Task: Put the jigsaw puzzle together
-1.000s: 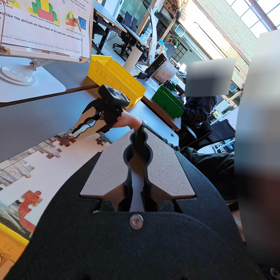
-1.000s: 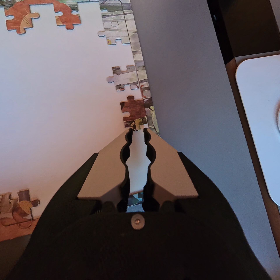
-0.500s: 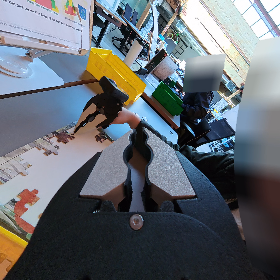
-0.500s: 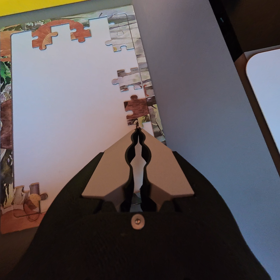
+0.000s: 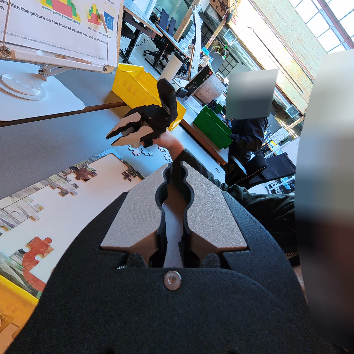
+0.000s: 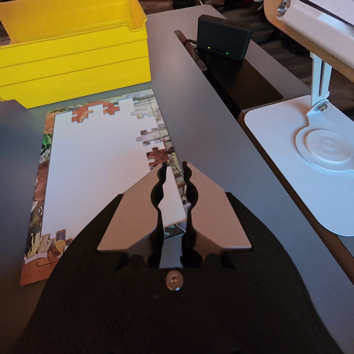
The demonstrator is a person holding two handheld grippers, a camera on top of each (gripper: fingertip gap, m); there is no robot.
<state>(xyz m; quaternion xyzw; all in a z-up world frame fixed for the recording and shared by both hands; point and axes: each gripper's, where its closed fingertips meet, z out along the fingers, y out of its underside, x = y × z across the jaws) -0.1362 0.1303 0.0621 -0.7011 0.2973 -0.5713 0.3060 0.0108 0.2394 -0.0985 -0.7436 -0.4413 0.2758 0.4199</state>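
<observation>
The puzzle board lies on the grey table, with a white middle and a printed frame. Single pieces sit along its edges: a brown piece, a grey piece and a red-orange piece. My right gripper is open and empty, raised above the board's right edge just short of the brown piece. In the left wrist view it hovers above the table beyond the board. Several loose pale pieces lie under it. My left gripper is slightly open and empty, held above the board's near side.
A yellow bin stands behind the board. Another yellow bin and a green bin stand on the far desks. A white stand base and a dark box with green lights sit to the right. A person sits behind.
My right gripper closed its tips at the brown piece, then opened, lifted and drew back from the board. The left gripper stayed about where it was.
</observation>
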